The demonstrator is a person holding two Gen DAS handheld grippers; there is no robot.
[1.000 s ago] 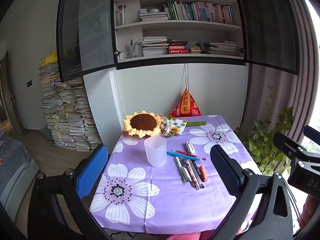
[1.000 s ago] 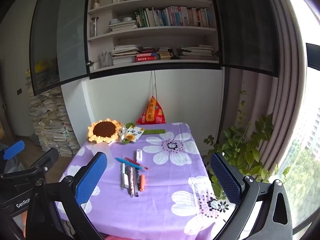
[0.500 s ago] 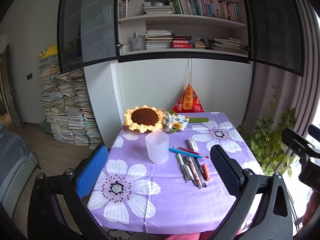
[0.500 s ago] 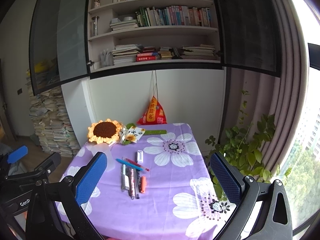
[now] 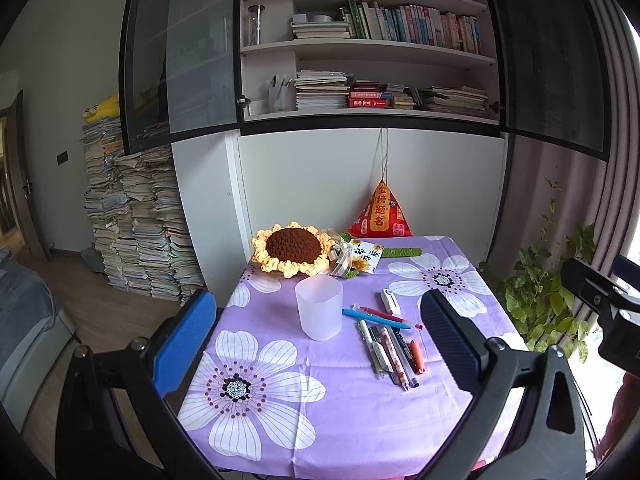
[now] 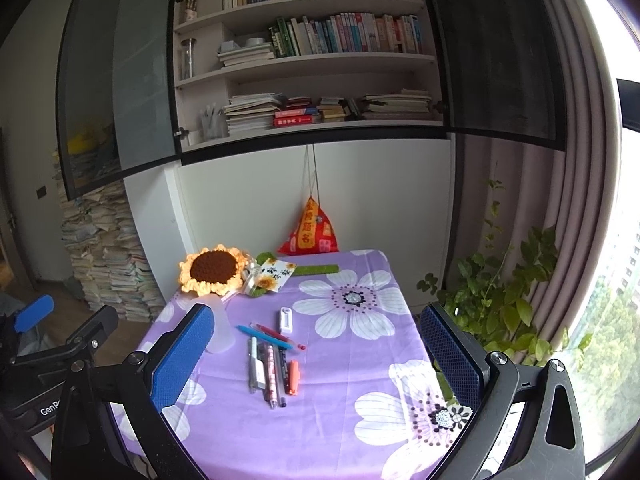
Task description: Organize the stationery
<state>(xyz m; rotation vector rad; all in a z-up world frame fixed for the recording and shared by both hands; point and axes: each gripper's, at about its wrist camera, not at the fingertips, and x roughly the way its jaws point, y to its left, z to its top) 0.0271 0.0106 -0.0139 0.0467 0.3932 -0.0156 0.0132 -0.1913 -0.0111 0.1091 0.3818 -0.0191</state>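
Pens (image 5: 390,346) lie in a loose row on the purple flowered counter (image 5: 360,420), with a blue pen (image 5: 376,317) and a red pen (image 5: 378,312) crossing above them and an orange marker (image 5: 416,356) at the row's right. A frosted plastic cup (image 5: 319,306) stands upright just left of them; a white eraser case (image 5: 390,301) lies beyond. Both the left claw (image 5: 320,344) and right claw (image 6: 320,350) hang above the counter's near edge, jaws spread wide, empty. A crochet sunflower (image 5: 292,248) sits at the far edge.
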